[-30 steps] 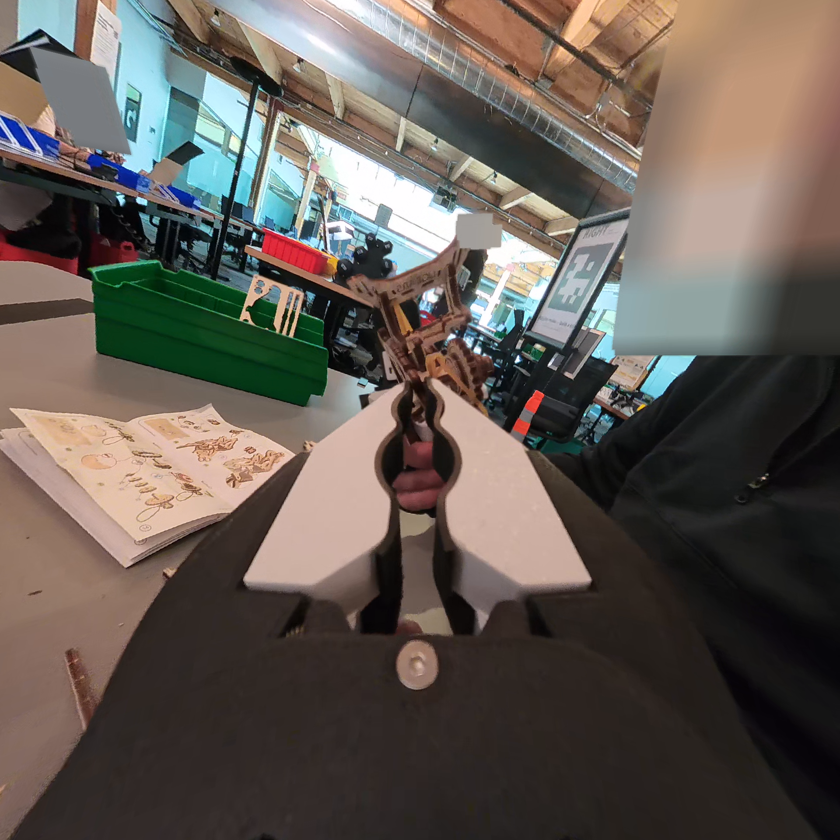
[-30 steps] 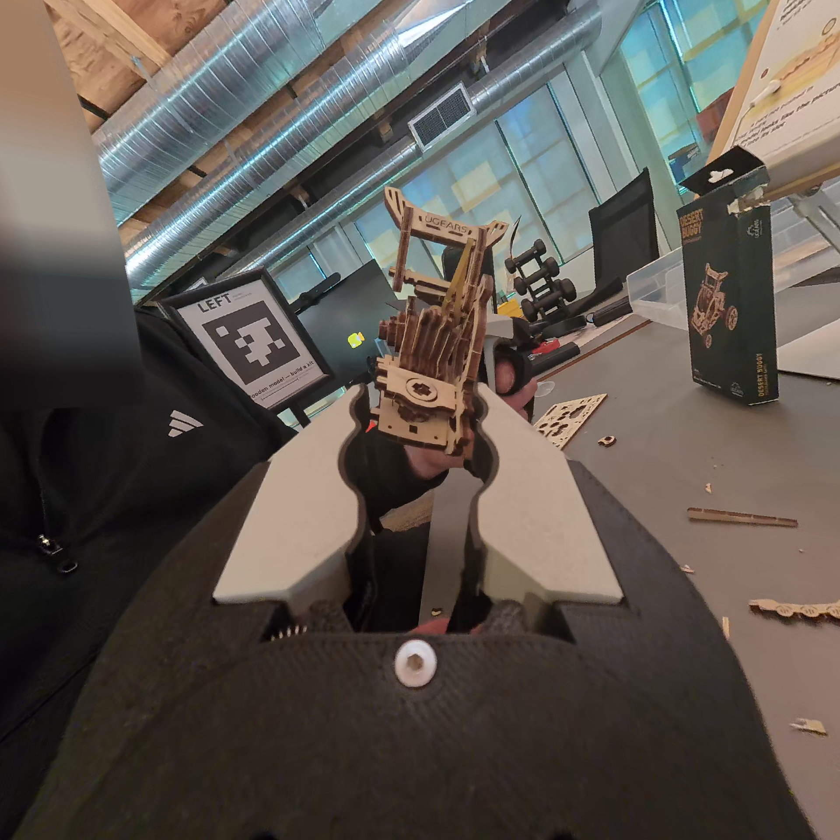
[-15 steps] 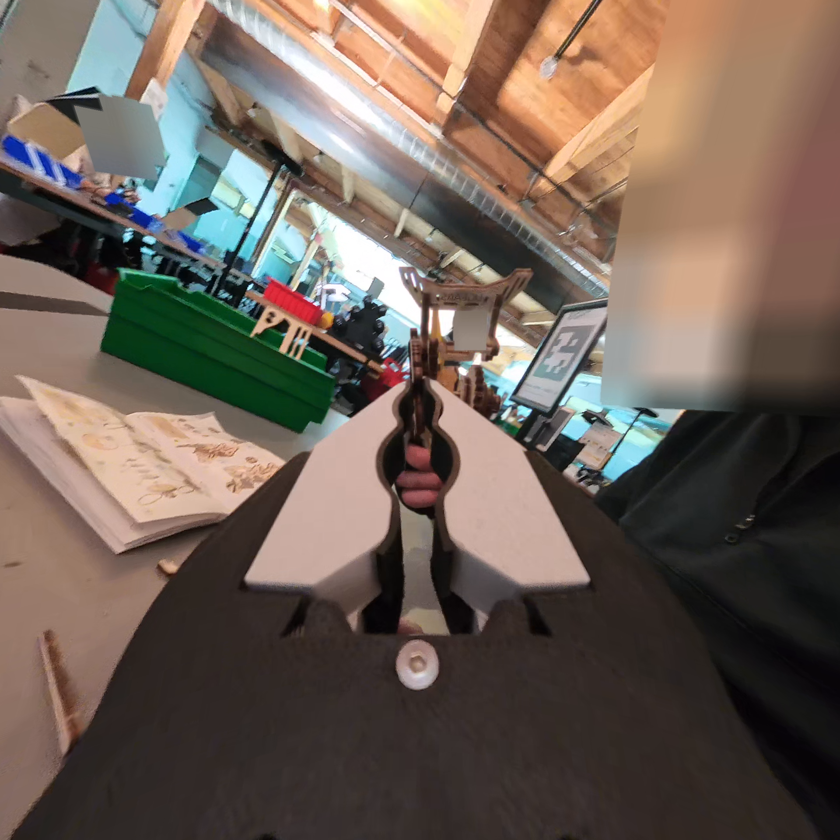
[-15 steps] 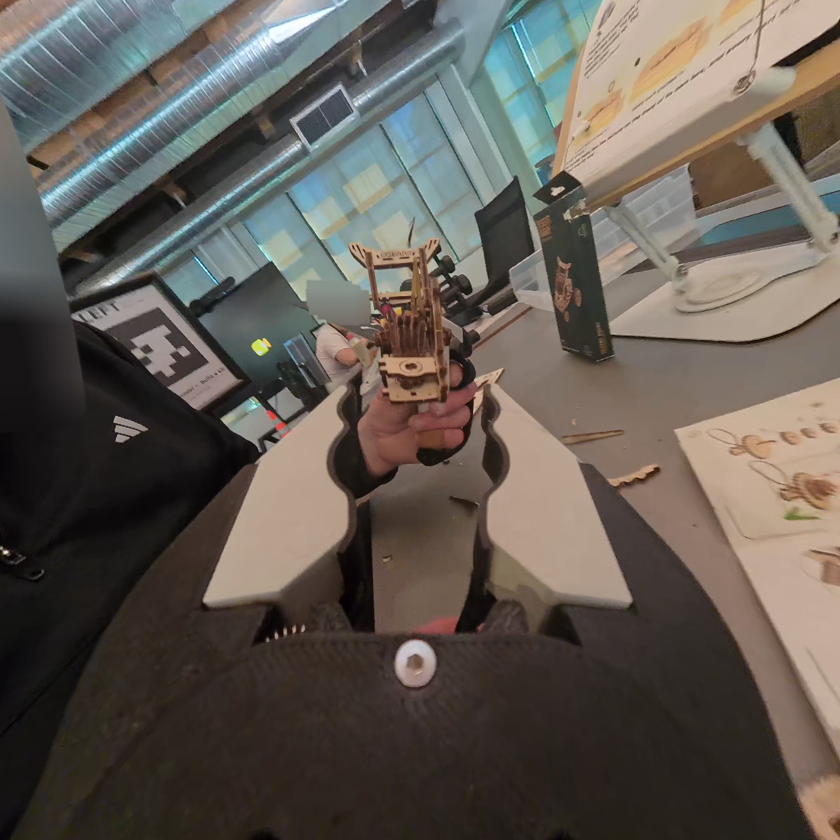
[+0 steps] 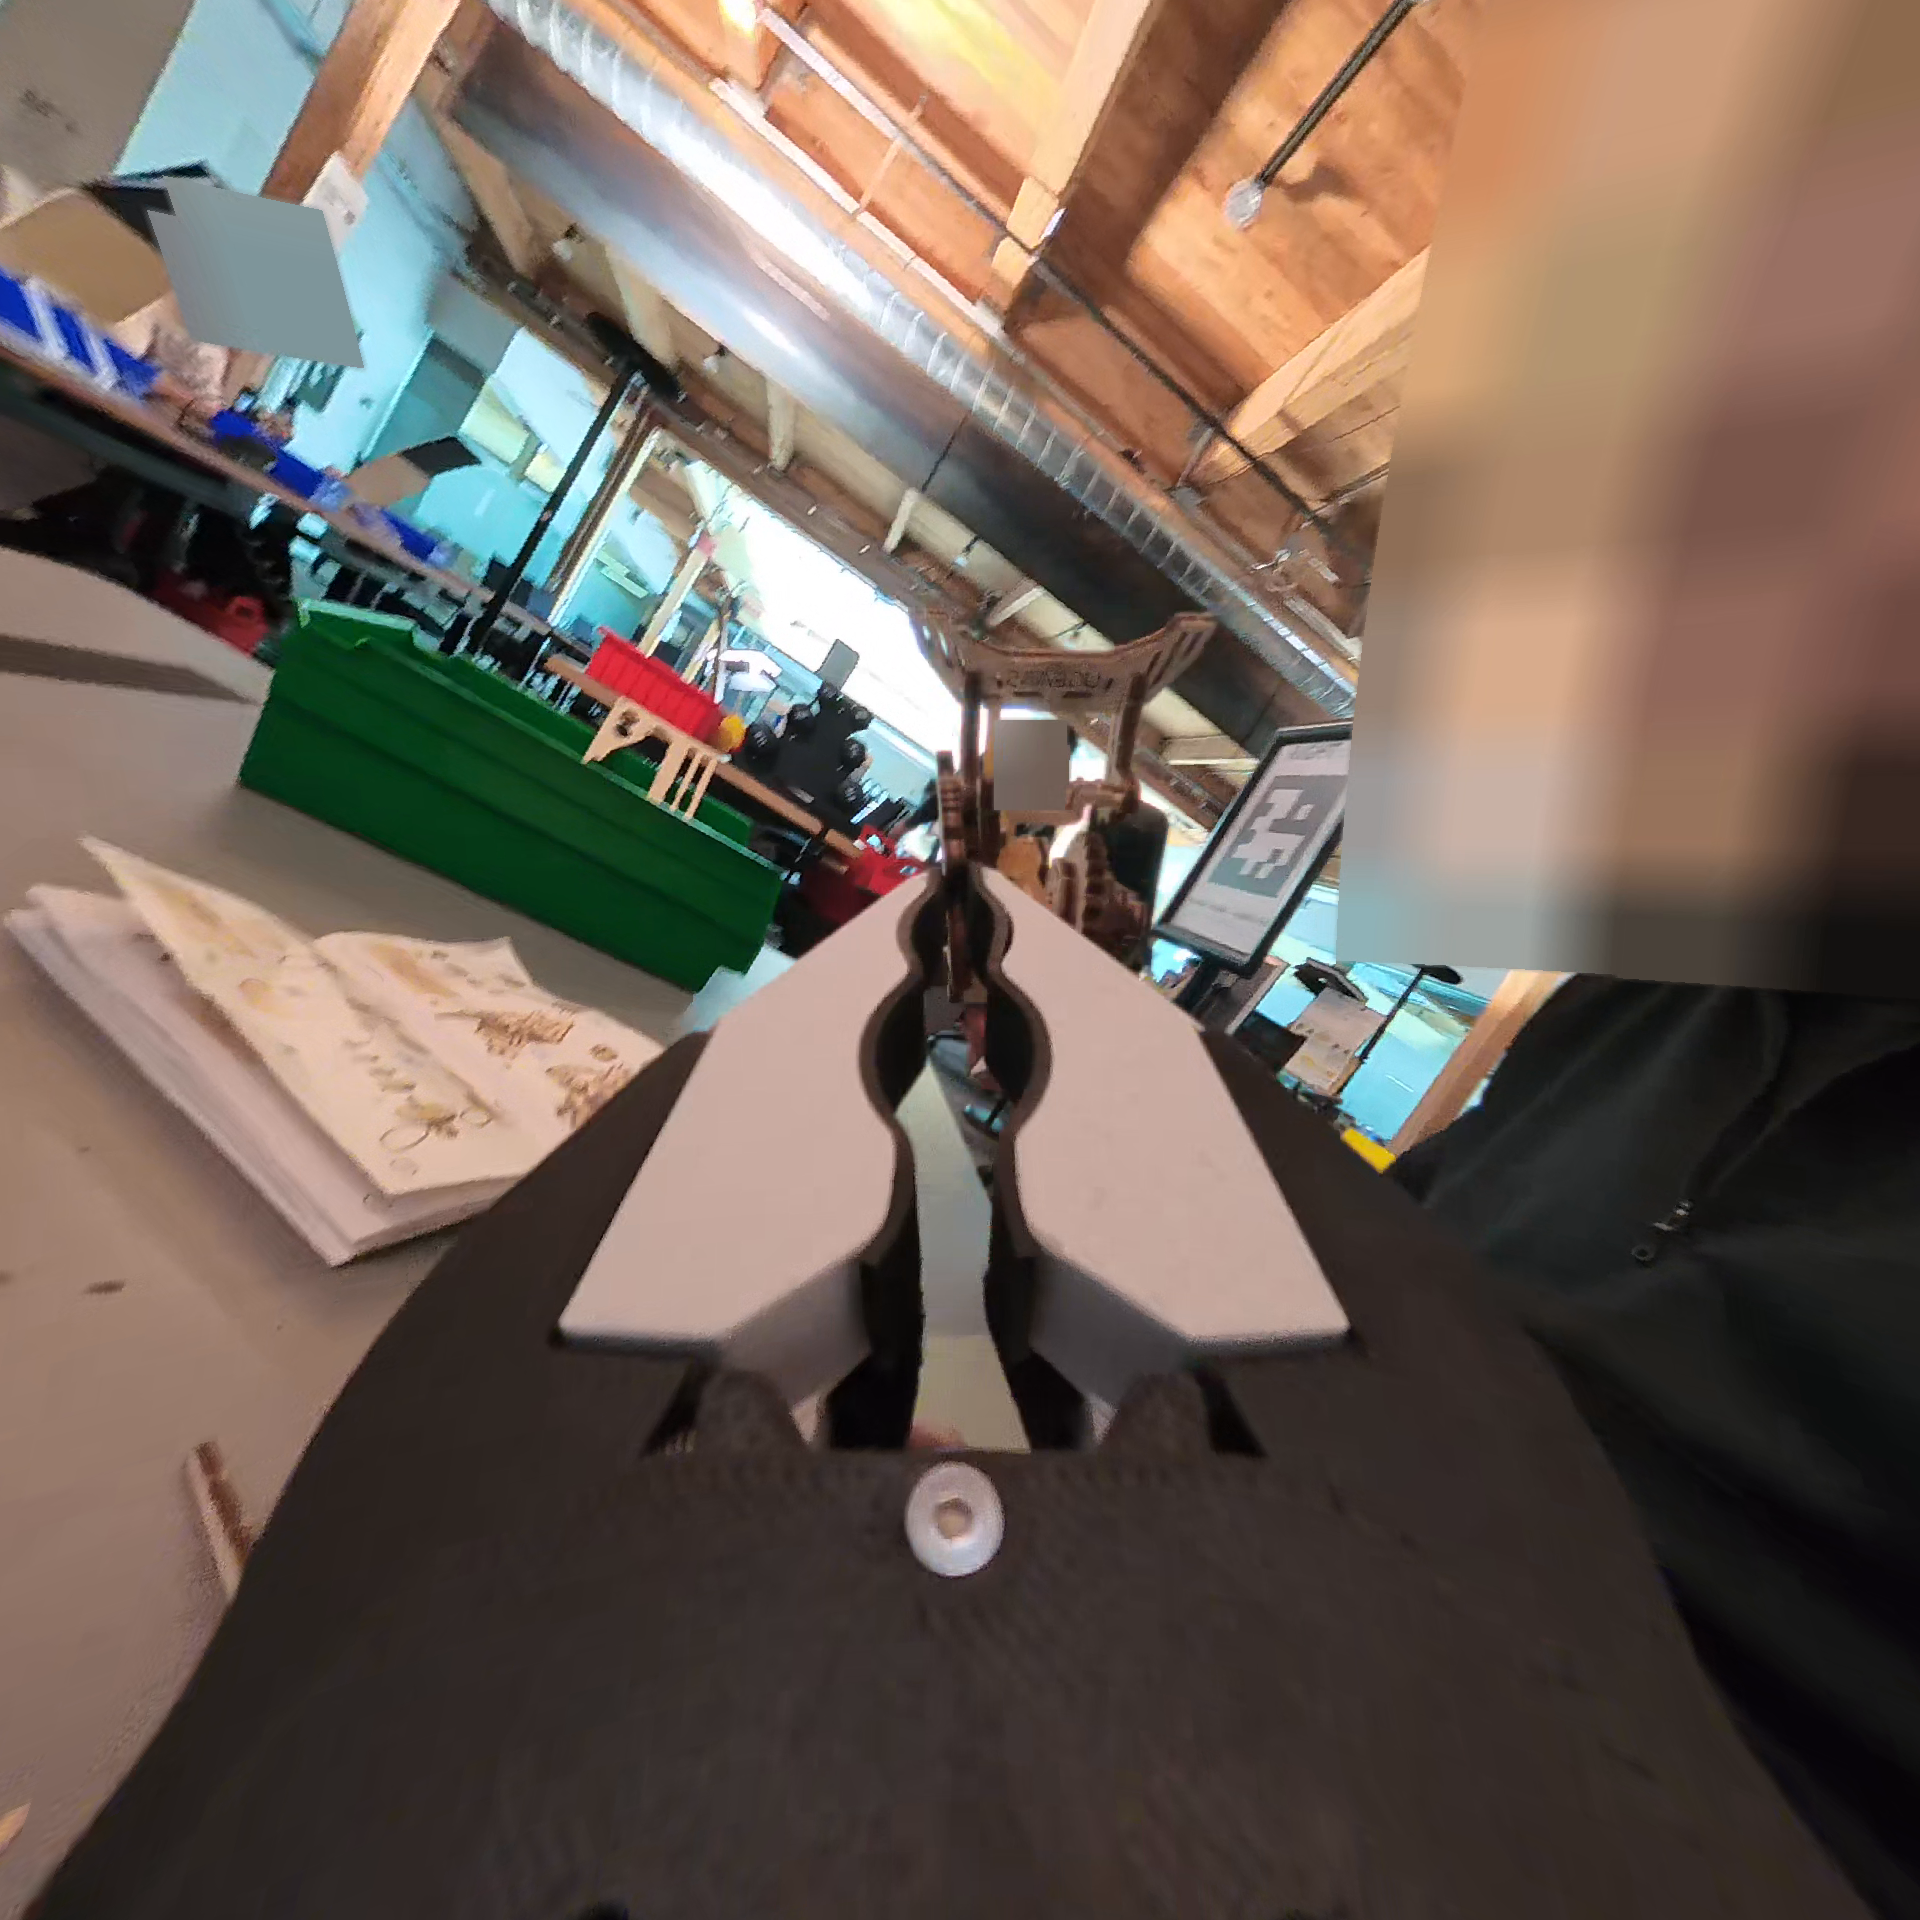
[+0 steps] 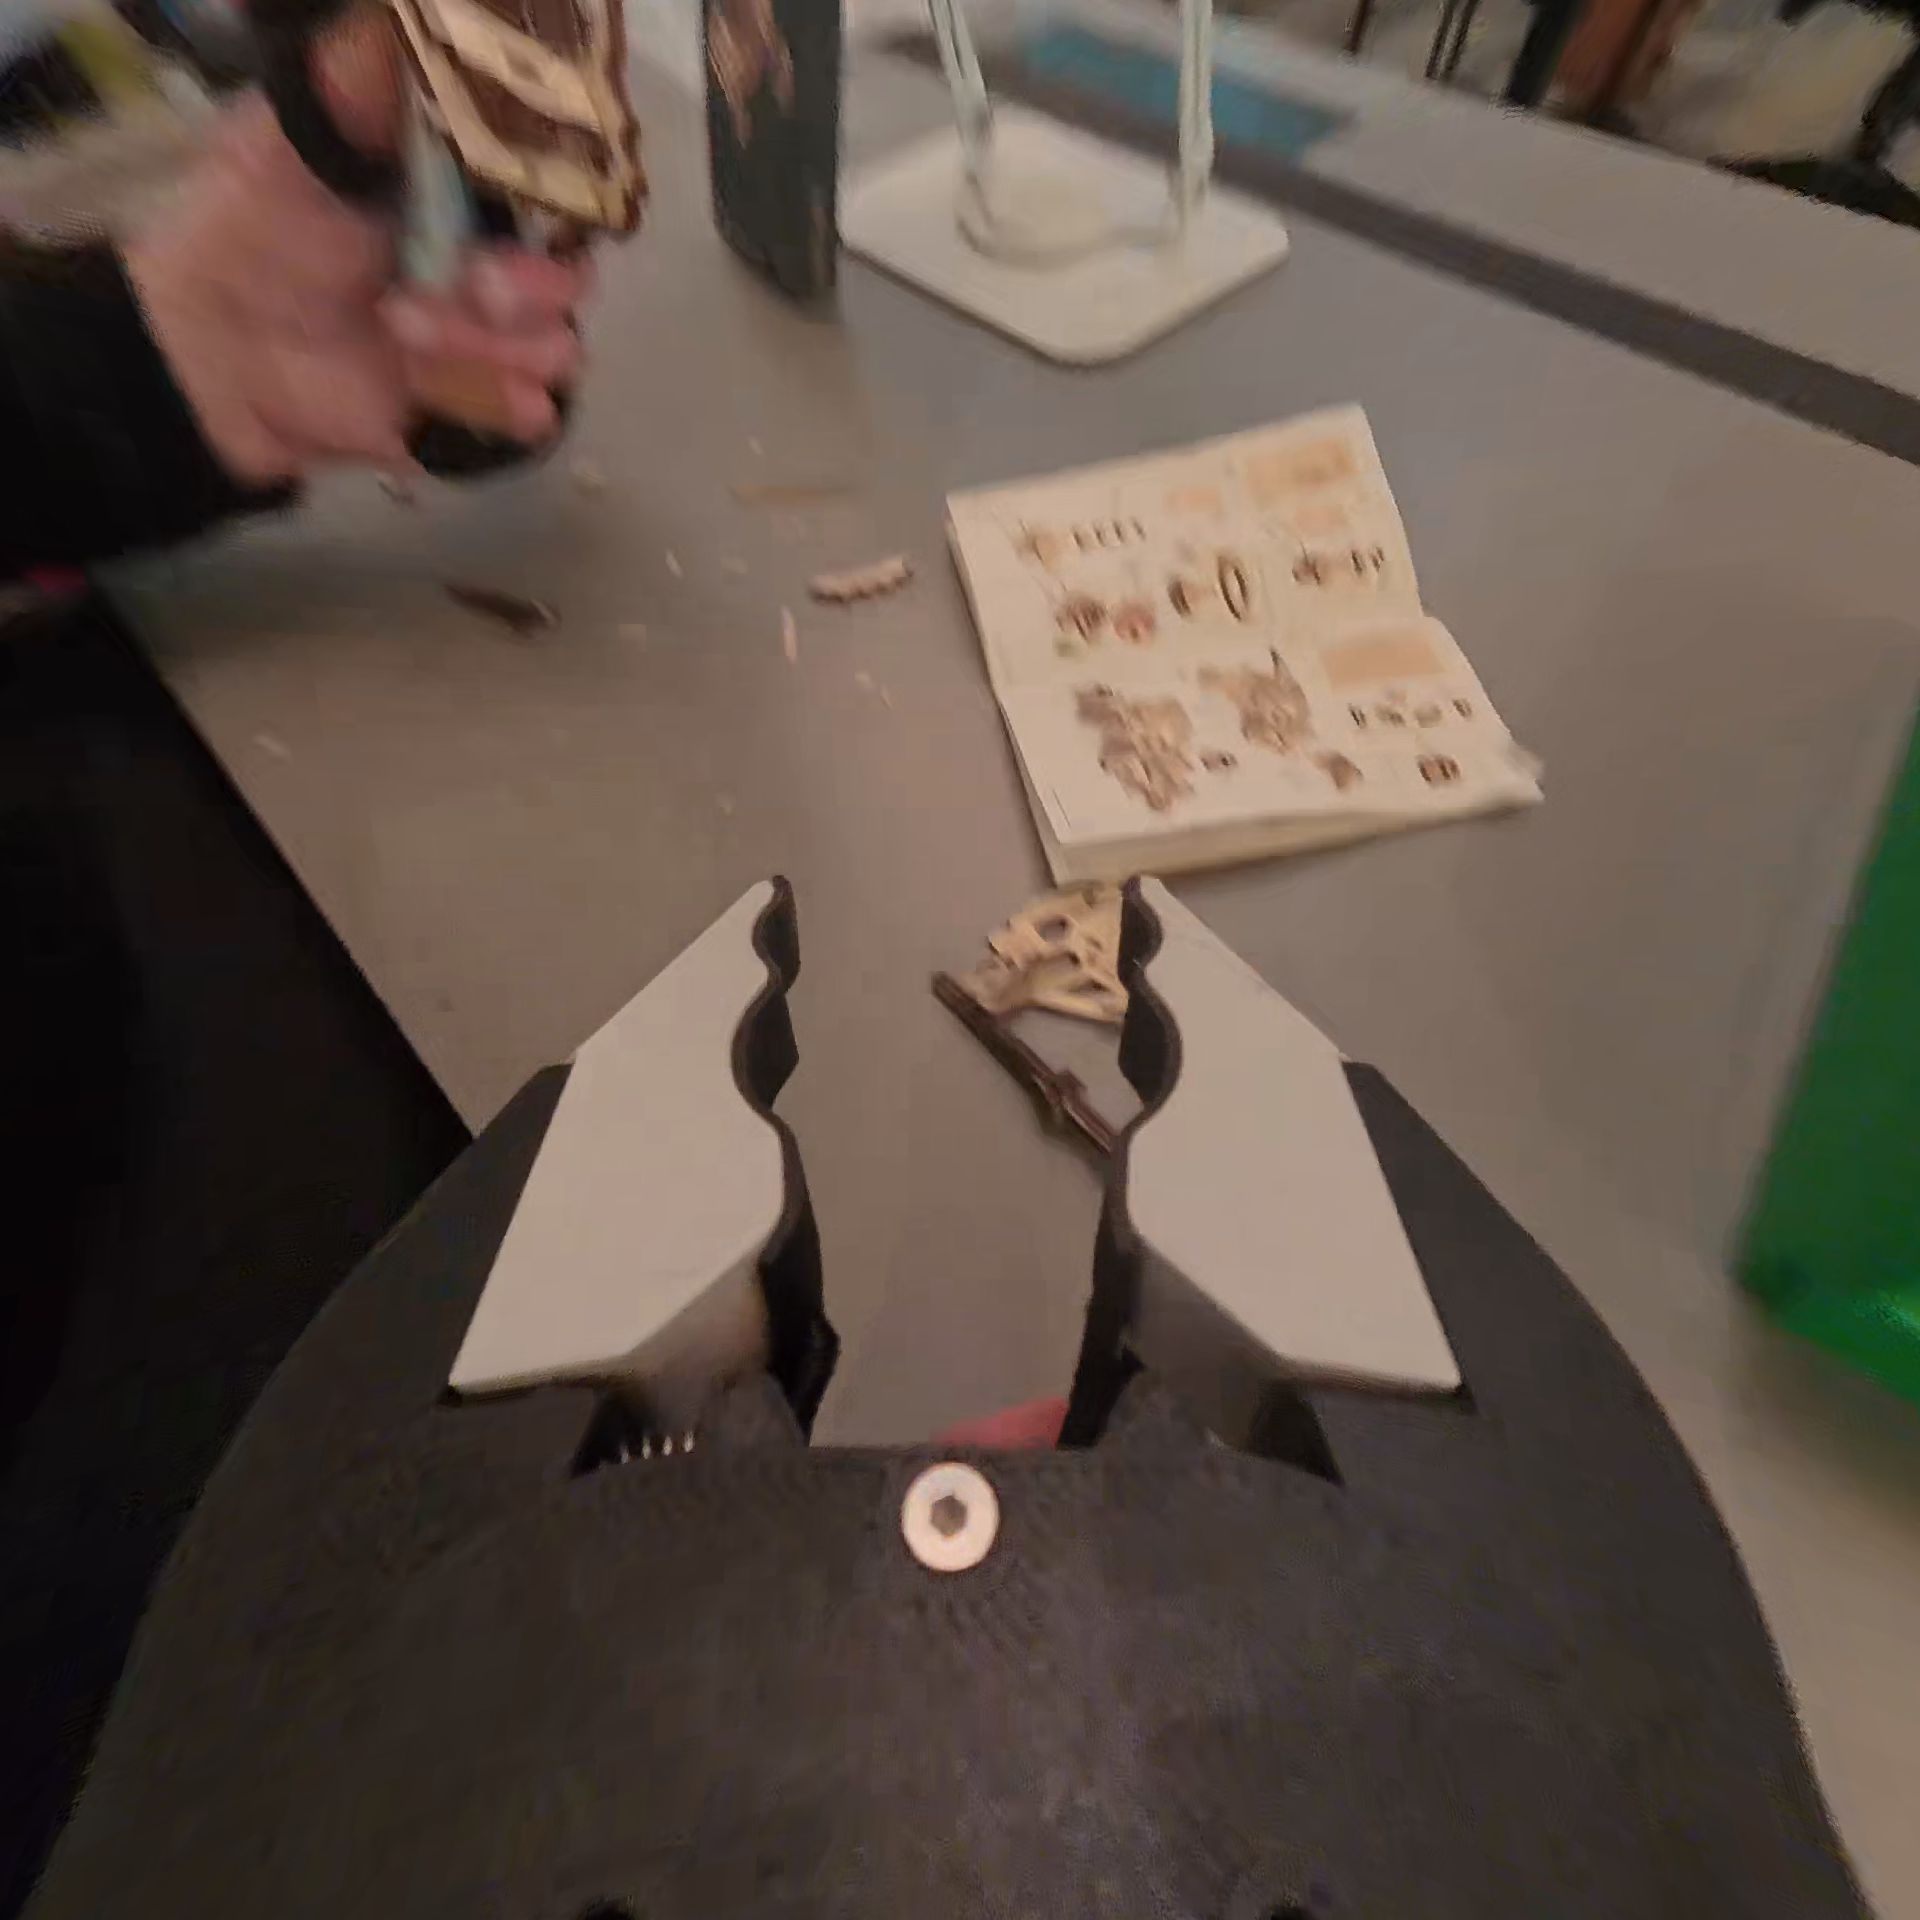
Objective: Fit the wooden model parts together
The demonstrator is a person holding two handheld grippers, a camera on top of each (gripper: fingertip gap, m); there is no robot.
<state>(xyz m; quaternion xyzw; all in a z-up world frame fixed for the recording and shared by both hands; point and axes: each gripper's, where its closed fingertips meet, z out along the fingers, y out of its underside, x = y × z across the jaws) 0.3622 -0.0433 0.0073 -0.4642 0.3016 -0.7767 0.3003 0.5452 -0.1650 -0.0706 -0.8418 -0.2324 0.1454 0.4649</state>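
My left gripper (image 5: 958, 883) is shut on the wooden model (image 5: 1049, 790), held upright in the air above the table. The model also shows blurred at the top left of the right wrist view (image 6: 530, 114), with a person's hand (image 6: 312, 312) below it. My right gripper (image 6: 956, 914) is open and empty, pointing down at the grey table (image 6: 623, 831). A pale loose wooden part (image 6: 1060, 961) and a dark wooden strip (image 6: 1023, 1060) lie on the table between its fingertips, nearer the right finger.
An open instruction booklet (image 6: 1236, 644) lies beyond the loose part; it also shows in the left wrist view (image 5: 343, 1039). A green bin (image 5: 499, 790) holds a wooden sheet. A dark box (image 6: 774, 145) and a white stand base (image 6: 1070, 249) stand farther back. Wood scraps (image 6: 862, 577) litter the table. The gap from one gripper's tips to the other's is roughly 25 cm.
My right gripper has swung away from the held model and down toward the table, over the loose wooden part. My left gripper keeps its hold on the model, tilted a little further.
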